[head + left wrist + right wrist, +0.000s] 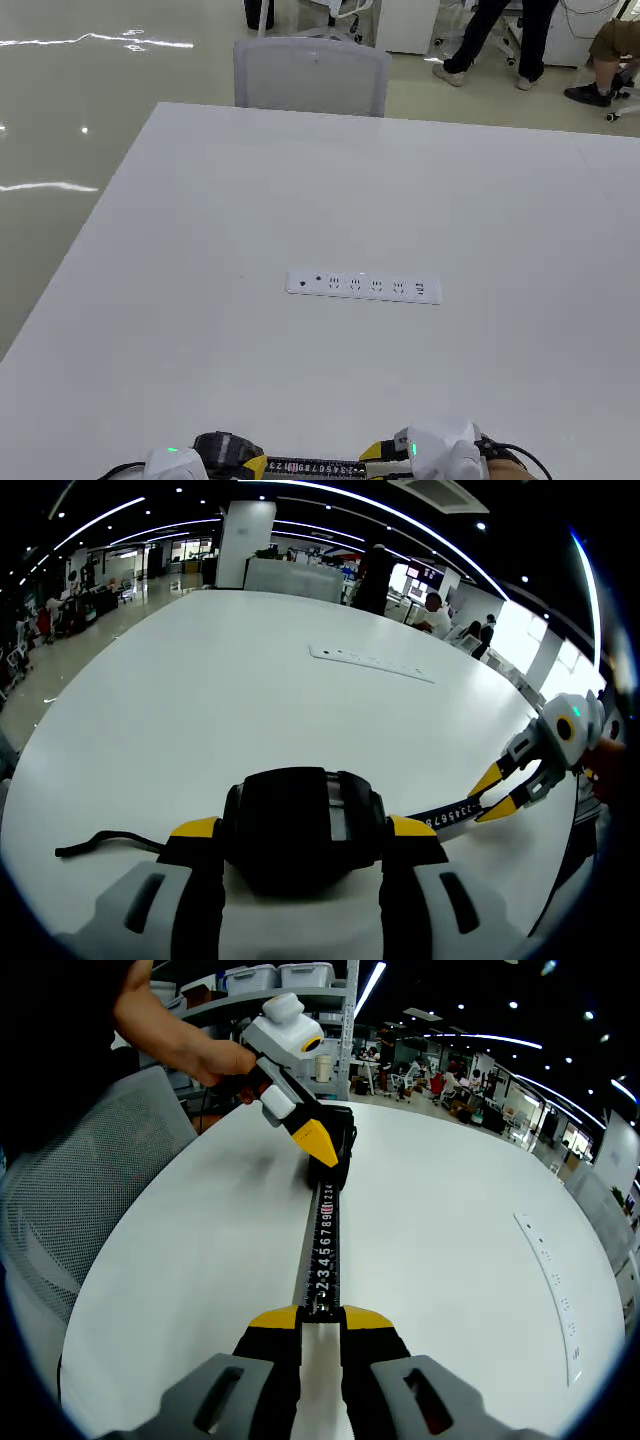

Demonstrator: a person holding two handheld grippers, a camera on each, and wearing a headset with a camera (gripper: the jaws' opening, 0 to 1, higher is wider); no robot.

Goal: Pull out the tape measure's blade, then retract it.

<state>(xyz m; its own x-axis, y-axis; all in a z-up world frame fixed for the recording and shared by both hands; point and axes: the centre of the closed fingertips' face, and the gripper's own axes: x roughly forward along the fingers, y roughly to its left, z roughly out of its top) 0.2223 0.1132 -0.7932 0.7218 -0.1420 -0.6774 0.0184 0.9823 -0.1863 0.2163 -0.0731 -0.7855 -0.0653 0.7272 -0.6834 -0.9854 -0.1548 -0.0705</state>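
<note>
A black tape measure [300, 810] sits on the white table [200, 680], with my left gripper [305, 827] shut on its case. Its blade [447, 817] is drawn out to the right, where my right gripper [490, 796] pinches the end. In the right gripper view, my right gripper [320, 1317] is shut on the blade [324, 1250]. The numbered strip runs away to the tape measure [342, 1150] held by the left gripper [325, 1148]. At the head view's bottom edge are the tape measure [226, 451], the blade [310, 467] and the right gripper [372, 460].
A white power strip [363, 286] lies flat in the middle of the table [450, 200]. A grey mesh chair [311, 75] stands at the far edge, and another chair [60, 1220] is beside the near edge. People [500, 35] are at the back right.
</note>
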